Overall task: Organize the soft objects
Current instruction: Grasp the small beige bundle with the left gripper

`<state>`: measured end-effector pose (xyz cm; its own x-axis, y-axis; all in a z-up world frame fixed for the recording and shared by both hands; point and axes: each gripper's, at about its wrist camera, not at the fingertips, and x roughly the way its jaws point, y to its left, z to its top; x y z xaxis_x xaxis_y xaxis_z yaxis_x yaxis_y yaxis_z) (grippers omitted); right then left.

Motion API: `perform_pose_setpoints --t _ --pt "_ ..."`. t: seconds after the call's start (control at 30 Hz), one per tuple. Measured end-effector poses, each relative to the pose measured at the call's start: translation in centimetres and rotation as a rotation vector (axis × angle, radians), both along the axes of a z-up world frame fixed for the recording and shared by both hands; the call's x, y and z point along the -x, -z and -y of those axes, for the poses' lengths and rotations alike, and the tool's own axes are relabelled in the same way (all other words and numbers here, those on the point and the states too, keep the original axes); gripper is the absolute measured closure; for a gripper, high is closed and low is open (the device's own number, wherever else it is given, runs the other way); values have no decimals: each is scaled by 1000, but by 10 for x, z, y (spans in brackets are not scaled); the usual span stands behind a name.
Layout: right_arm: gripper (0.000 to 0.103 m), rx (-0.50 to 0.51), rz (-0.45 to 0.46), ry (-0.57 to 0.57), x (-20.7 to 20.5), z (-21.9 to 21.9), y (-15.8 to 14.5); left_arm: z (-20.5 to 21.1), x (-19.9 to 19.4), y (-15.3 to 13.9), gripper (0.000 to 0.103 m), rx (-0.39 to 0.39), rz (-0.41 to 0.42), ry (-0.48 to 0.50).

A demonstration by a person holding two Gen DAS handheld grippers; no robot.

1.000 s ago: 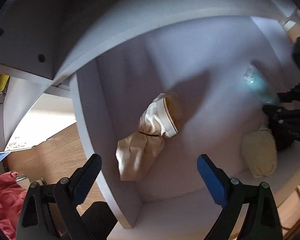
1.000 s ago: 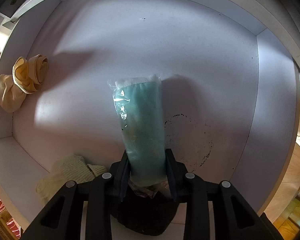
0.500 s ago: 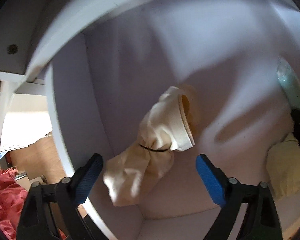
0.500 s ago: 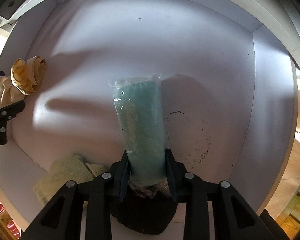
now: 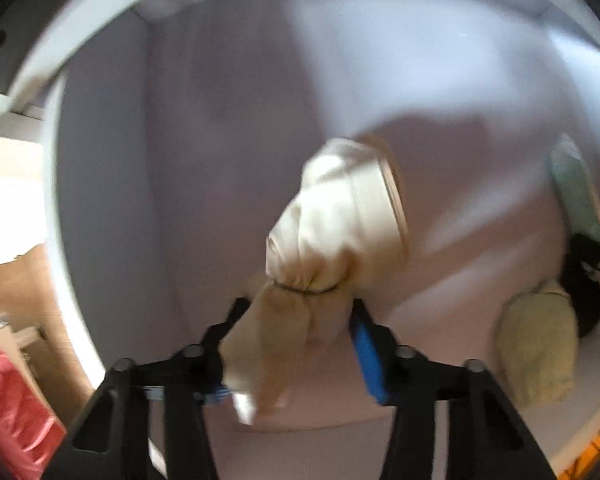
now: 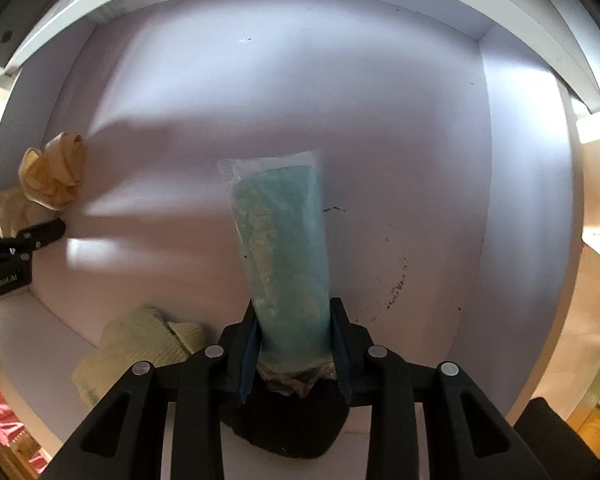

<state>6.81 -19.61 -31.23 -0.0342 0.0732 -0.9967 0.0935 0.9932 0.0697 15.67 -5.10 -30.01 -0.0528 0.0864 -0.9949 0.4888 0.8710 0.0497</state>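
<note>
Left gripper [image 5: 296, 328] pointing down into a white shelf compartment [image 5: 220, 140], jaws closing around the lower tail of a cream cloth bundle [image 5: 332, 224]. Tail hanging directly between the blue pads [image 5: 366, 356], just below the dark elastic band [image 5: 308, 289] cinching the bundle. Long axis running from between the pads away and up-right in the left wrist view, with the thick rolled end farthest from the gripper. Pad contact with the fabric too blurred to confirm; probably at or near first touch, so treated as not yet clamped.

Right gripper [image 6: 294, 344] clamped on the near end of a teal cloth in a clear plastic bag [image 6: 280, 240]. Long axis straight ahead of that gripper, far end resting against the compartment's white back panel. Dark object [image 6: 288, 416] beneath the pads, identity unclear.

Pale yellow knitted cloth [image 6: 140, 344] lying on the shelf floor, just left of the right gripper, between the two grippers and held by neither. Cream bundle well off to the right gripper's left, by the side wall, so squarely the left hand's job.

Judgement: next move likely to depend on the pinch landing on the tail rather than the bulky roll, letting the bundle hang below the grip without the roll snagging the wall. Slack fabric could slip out if the pinch stays shallow.
</note>
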Motion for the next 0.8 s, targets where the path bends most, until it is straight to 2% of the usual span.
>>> perform_pose_setpoints --t 0.2,0.37,0.5,0.6,0.7,0.77,0.8 --pt "72 -33 22 63 2 16 -10 9 9 -3 55 29 -1 -7" --pt "72 -75 47 144 12 30 -23 1 3 -7 54 69 -13 -40" --pt "72 -99 49 195 17 39 -25 -5 -3 -19 24 105 -3 -84" --pt "72 -93 52 200 16 38 -23 -11 -4 -31 17 88 33 -74" --pt "72 -102 51 199 13 35 -23 -10 2 -29 16 43 39 -54" --pt "72 -108 53 193 13 33 -23 -9 0 -22 22 28 8 -45" --pt "72 -110 56 190 13 33 -24 -12 0 -19 29 19 -5 -39"
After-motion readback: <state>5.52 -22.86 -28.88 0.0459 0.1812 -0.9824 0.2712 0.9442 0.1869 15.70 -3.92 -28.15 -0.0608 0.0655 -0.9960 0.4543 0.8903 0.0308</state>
